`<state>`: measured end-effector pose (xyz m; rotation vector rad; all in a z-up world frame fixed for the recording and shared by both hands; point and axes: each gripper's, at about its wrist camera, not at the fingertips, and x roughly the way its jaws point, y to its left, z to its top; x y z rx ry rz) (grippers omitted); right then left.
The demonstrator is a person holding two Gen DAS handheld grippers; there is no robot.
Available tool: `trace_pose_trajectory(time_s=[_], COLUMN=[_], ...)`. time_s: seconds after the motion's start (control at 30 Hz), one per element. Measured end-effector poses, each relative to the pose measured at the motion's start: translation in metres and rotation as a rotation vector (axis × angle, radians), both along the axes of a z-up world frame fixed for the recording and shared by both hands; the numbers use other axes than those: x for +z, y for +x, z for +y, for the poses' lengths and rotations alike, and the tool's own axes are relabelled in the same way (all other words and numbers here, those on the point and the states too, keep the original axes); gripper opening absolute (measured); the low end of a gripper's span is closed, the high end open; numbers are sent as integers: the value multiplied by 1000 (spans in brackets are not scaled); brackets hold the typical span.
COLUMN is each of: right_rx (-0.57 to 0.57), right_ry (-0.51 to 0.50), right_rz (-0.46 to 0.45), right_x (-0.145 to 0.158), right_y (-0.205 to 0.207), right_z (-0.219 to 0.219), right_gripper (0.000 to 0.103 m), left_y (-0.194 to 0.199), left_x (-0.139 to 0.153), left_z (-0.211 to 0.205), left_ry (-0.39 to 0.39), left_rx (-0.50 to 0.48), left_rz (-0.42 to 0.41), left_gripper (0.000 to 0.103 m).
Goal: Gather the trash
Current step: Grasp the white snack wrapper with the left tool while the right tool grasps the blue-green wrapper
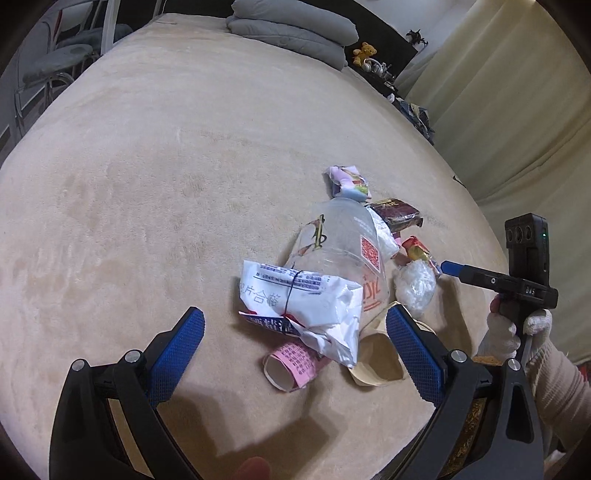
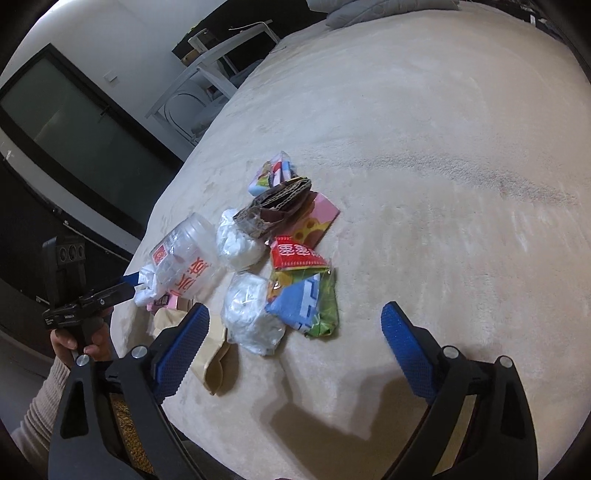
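Note:
A heap of trash lies on a beige blanket (image 1: 147, 184). In the left wrist view my left gripper (image 1: 295, 332) stands open over a crumpled white packet (image 1: 306, 302), a pink paper roll (image 1: 291, 363) and a brown paper bag (image 1: 376, 358), with a clear plastic bottle (image 1: 343, 243) just beyond. My right gripper (image 2: 295, 332) is open above a wad of white plastic (image 2: 251, 317) and a blue-green packet (image 2: 306, 306). A red packet (image 2: 295, 256), torn cardboard (image 2: 277, 210) and the clear bottle (image 2: 184, 258) lie farther off. Neither gripper's pads press on anything.
Grey pillows (image 1: 291, 29) are stacked at the far end of the blanket. A pale curtain (image 1: 517, 110) hangs to the right and chairs (image 1: 55, 66) stand to the left. A dark screen (image 2: 74, 122) and a white chair (image 2: 207, 81) lie beyond the blanket's edge. A person's sleeved hands hold both grippers.

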<state>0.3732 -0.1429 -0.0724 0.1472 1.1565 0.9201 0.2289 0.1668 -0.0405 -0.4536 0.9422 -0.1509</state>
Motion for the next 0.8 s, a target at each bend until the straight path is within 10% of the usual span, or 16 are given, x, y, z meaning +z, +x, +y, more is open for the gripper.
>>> trace_pose_trajectory(time_s=[0.5,0.8], right_rx=[22,14], right_ry=[72,69], right_rz=[169,135], right_x=[-16,-11], right_y=[23,18], right_z=[5,5], right_gripper=[55,49], left_y=[24,23], left_x=[-27,-23], left_z=[8,10], left_ry=[-113,-71], left_rx=[-81,-62], left_rz=[35,18], left_gripper=[95,75])
